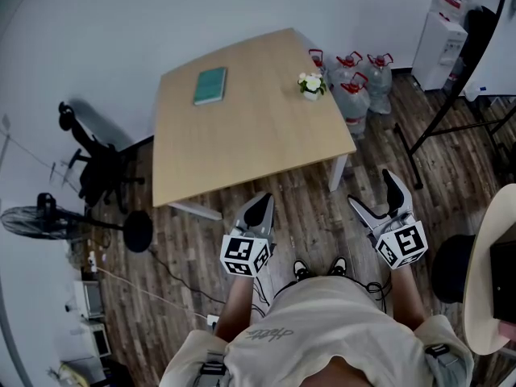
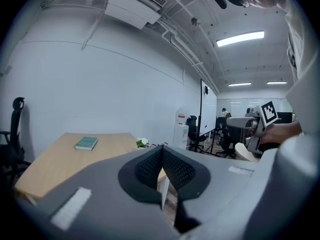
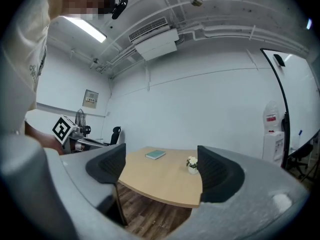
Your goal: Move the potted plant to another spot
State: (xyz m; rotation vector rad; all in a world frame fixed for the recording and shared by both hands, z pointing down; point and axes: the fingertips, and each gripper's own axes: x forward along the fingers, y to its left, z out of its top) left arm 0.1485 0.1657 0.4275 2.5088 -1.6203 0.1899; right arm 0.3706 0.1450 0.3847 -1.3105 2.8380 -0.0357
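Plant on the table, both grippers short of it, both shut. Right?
No: only the left gripper is shut. The right gripper view shows the right gripper open and empty. The potted plant is on the table, both grippers short of it.

One surface (image 1: 242, 143), one green book (image 1: 210, 85), one potted plant (image 1: 311, 85), four water jugs (image 1: 352, 97), one water dispenser (image 1: 439, 51), one office chair (image 1: 97, 172), one fan (image 1: 32, 220), two claws: left claw (image 1: 259, 206), right claw (image 1: 371, 190).

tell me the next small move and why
Probably step up to the table and reach the right gripper toward the potted plant: that gripper's jaws stand open and empty, while the plant sits far off near the table's far right corner.
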